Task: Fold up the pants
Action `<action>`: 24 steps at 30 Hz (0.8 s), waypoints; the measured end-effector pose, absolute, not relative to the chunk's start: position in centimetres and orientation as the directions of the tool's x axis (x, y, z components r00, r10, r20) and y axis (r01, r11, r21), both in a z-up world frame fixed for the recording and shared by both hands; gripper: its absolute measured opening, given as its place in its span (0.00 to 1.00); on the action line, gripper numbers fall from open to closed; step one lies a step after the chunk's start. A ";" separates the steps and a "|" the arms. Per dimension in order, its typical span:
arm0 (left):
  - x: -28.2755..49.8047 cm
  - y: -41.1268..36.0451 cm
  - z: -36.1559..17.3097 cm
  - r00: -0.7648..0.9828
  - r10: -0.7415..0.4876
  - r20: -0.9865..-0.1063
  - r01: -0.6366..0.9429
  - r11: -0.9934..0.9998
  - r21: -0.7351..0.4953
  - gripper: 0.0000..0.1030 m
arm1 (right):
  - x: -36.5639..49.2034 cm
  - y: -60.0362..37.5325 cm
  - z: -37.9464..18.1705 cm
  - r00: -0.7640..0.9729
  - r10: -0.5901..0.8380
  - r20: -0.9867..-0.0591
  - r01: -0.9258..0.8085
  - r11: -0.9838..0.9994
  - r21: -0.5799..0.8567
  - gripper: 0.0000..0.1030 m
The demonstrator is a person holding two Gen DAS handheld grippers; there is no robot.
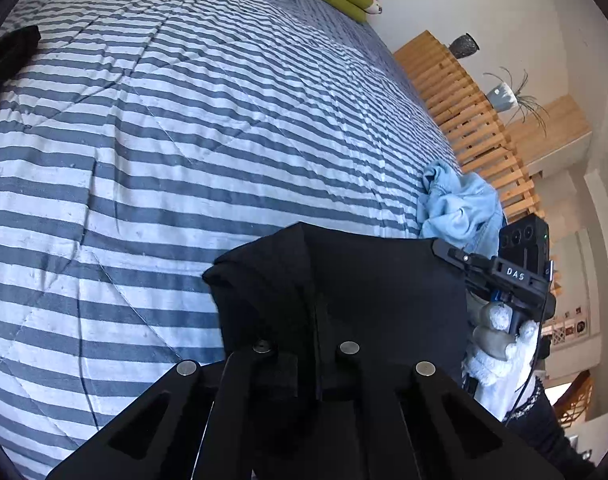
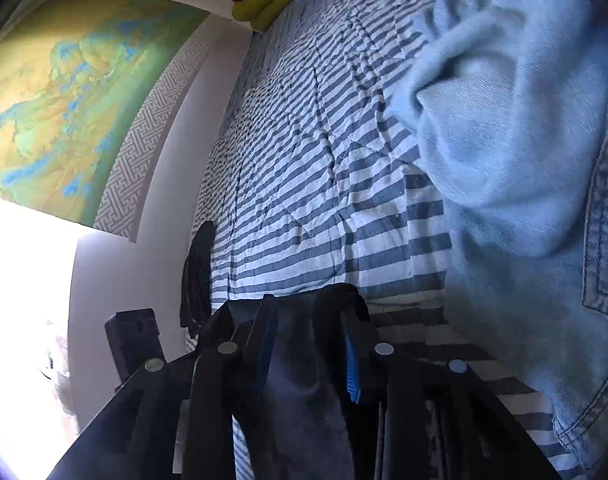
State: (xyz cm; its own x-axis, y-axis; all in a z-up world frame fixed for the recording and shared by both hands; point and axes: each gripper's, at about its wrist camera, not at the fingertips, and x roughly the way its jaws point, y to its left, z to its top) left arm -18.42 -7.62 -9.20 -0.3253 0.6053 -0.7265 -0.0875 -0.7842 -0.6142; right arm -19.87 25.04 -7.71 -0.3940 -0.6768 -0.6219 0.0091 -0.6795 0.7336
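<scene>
Black pants (image 1: 344, 288) apparently pinched by two tongs (image 1: 304, 344).

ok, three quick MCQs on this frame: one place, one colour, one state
1. Where does the denim garment lie? A on the floor B on the bed near the slatted rail C on a chair
2. Bedcover stripes? A red and green B blue and white C black and yellow
3. The left hand-held gripper is: A wide open and empty B out of view C shut on black pants

B: the left wrist view shows it by the rail. B: striped cover in both views. C: black cloth between its closed fingers.
</scene>
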 end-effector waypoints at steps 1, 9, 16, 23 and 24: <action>-18.6 -8.2 -9.4 -0.321 0.626 -0.710 -0.064 -0.763 -0.644 0.03 | -20.2 24.8 -7.7 -0.410 -0.646 -0.644 0.014 -0.710 0.704 0.08; -17.2 -8.5 -8.6 -0.325 0.614 -0.719 -0.091 -0.777 -0.623 0.04 | -21.0 26.6 -8.6 -0.376 -0.595 -0.711 -0.137 -0.723 0.677 0.17; -16.9 -7.8 -8.2 -0.333 0.606 -0.722 -0.119 -0.787 -0.606 0.04 | -21.2 24.1 -2.4 -0.452 -0.479 -0.752 0.115 -0.868 0.484 0.18; -13.3 -6.0 -4.3 -0.365 0.608 -0.705 -0.244 -0.794 -0.557 0.03 | -24.0 19.1 -8.2 -0.326 -0.153 -0.933 0.176 -0.979 0.099 0.05; -12.9 -5.9 -4.0 -0.361 0.613 -0.703 -0.259 -0.790 -0.556 0.03 | -24.1 19.8 -8.1 -0.345 -0.125 -0.930 0.155 -0.985 0.075 0.05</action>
